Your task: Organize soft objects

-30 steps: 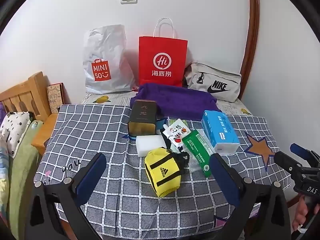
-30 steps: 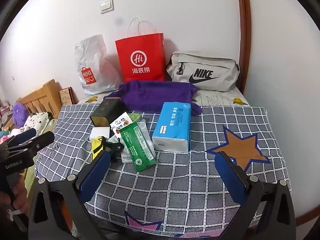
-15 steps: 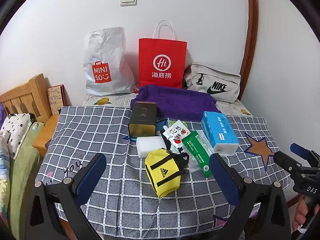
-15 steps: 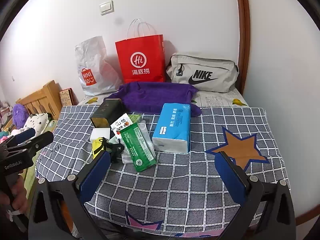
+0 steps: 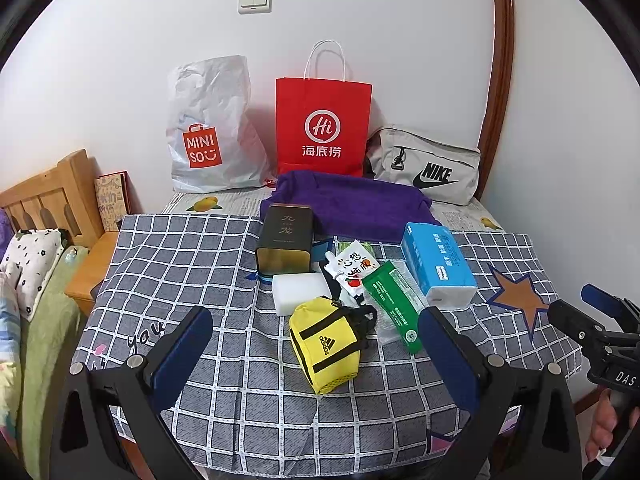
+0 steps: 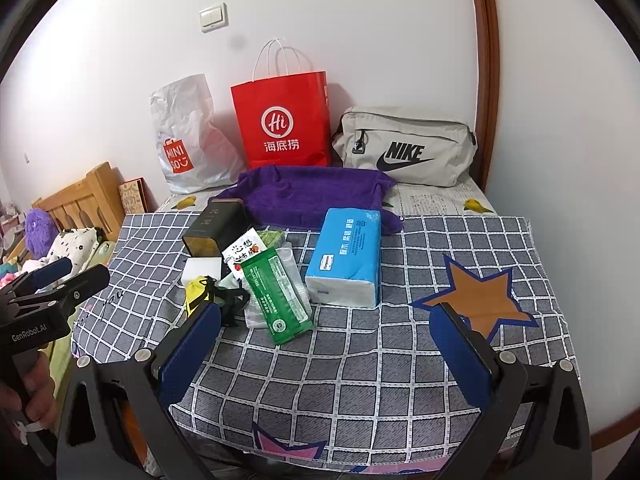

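Showing the start of sorting: nothing lifted, nothing grouped. Left gripper [image 5: 316,350] spread wide and empty, held low over the near edge of the cloth [image 5: 192,248], in line with the yellow pouch [image 5: 326,342]. Right gripper [image 6: 324,346] likewise spread and empty, poised short of the green pack [image 6: 278,292]. Soft items heaped mid-table, touching or overlapping: yellow pouch, green pack, white block [image 5: 300,288], printed sachet [image 5: 354,268], tissue pack [image 5: 438,268] just to the right, purple towel [image 5: 348,204] behind. Dark tin [image 5: 285,238] among them, probably not soft. Red bag [image 5: 323,128], white bag [image 5: 210,128] and grey bag [image 5: 428,170] upright against the wall, likely destinations; judged all still to do.

Left view: pouch whole, logo facing up. Right view: pouch mostly hidden behind the near finger, but tissue pack and star patch [image 6: 476,300] seen in full, plus a purple plush [image 6: 38,228] at far left.
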`<state>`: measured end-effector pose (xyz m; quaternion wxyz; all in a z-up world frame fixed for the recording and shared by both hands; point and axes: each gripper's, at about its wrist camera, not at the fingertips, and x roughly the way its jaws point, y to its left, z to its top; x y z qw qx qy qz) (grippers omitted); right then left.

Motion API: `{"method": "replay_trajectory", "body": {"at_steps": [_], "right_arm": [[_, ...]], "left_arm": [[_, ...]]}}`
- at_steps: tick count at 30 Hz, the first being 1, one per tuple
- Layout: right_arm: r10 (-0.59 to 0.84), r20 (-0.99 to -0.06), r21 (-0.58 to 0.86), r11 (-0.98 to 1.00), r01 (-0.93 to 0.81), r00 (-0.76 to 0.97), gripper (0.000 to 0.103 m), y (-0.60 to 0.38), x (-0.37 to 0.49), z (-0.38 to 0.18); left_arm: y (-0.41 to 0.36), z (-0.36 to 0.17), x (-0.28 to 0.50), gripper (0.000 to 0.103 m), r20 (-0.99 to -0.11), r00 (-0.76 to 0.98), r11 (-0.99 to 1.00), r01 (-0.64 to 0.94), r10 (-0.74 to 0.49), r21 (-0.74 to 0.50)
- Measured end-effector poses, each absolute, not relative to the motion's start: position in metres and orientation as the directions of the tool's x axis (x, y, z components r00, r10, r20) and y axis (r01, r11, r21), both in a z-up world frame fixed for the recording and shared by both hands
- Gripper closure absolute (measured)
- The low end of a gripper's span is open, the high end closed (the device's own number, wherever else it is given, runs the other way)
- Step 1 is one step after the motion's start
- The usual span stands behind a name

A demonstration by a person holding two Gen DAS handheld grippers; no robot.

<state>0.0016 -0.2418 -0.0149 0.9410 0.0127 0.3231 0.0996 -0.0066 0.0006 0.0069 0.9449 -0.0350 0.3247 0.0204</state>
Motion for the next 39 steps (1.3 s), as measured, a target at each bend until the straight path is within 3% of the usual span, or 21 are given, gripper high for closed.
{"method": "replay_trajectory", "body": {"at_steps": [39], "right_arm": [[0.203,-0.606,0.079,0.978,-0.195,0.77,0.0,-0.2353,-0.0005,-0.0134]], "left_arm": [[-0.0015,0.0101,-0.0066,0.0,-0.612,0.791,0.997,-0.059,0.015,-0.052]]}}
